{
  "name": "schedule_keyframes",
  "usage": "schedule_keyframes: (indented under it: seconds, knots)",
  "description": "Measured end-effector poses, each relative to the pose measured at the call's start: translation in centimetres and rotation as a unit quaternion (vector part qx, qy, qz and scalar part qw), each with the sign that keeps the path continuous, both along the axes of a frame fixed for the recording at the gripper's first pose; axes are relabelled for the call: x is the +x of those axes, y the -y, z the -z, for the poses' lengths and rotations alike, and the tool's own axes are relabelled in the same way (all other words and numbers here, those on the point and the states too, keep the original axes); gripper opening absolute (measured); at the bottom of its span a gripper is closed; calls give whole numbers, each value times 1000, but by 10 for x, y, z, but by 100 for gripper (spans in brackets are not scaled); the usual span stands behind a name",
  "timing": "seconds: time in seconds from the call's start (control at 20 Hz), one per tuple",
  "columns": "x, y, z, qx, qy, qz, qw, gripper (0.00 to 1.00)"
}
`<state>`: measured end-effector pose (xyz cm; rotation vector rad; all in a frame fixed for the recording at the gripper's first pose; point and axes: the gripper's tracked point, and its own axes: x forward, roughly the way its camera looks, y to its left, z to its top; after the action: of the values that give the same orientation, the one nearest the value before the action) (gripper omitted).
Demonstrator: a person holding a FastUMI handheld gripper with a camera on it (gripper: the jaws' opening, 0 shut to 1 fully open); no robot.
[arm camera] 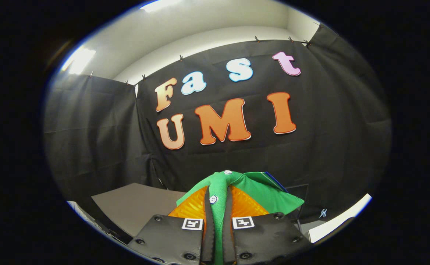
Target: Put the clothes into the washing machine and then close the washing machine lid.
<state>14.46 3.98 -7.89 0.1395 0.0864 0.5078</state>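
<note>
Green garment (220,206), a buttoned piece of clothing with white buttons down its placket, sits low in the middle of the frame, pinched between the two fingers of the tongs (218,217). Both fingers press on a narrow fold of the fabric that runs up the slim gap between them, so the tongs are drawn close together on the cloth. Above the fingertips the fabric bunches into a rounded hump, with one white button (213,199) on the fold between the fingers and another at the very top of the hump. To the lower right of the hump the cloth spreads out in a flat flap, and a thin blue edge shows along its upper side. The garment is lifted clear of the surfaces around it, hanging from the tongs in front of the booth's black cloth wall (89,129).

At the lower left of the frame, beyond the fingers, lies a flat grey panel (134,209). At the lower right a white edge (340,217) curves along the rim, with a small clip near it.
</note>
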Motion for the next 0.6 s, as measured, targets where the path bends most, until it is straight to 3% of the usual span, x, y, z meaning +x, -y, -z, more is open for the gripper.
schedule_keyframes:
  seconds: [0.6]
  knots:
    - [48, 37, 149, -28, -114, -22, 993, 16]
